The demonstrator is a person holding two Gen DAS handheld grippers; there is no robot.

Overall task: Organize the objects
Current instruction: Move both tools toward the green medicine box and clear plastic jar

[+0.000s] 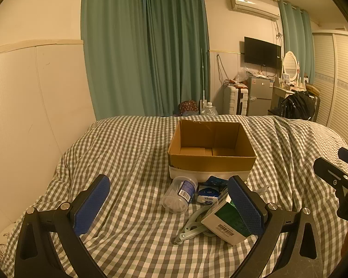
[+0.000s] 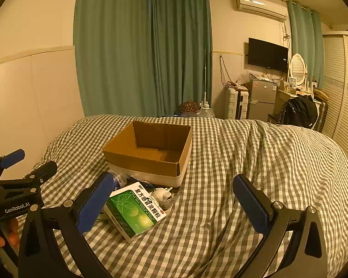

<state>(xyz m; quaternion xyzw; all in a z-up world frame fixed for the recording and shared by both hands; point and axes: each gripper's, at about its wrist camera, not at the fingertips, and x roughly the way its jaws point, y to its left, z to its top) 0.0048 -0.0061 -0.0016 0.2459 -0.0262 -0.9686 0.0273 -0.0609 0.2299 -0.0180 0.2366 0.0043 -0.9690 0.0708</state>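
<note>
On the bed (image 1: 132, 153), spread with a green-and-white checked cover, an open cardboard box (image 1: 211, 159) sits empty with its mouth facing up. It serves as the landmark here.

Just in front of the box lies a small heap of things. A clear plastic jar (image 1: 179, 194) rests on its side, its long axis running from the box toward the near edge of the bed, its round end facing away from the box. Beside it, to the right, is a blue-and-white tissue pack (image 1: 208, 194), close against the box's front wall. Nearer than that lies a green medicine carton (image 2: 134, 210), flat, printed face up, its long axis slanting away from the box's front right corner. A pale green clip (image 1: 192, 228) pokes out from under the carton on the side away from the box.

The left claw (image 1: 168, 205) is spread wide and holds nothing; the jar lies between its blue pads, and the carton sits partly behind its right finger. The right claw (image 2: 174, 200) is likewise wide open and empty, the carton just inside its left finger (image 2: 95, 205), with bare cover ahead.
</note>
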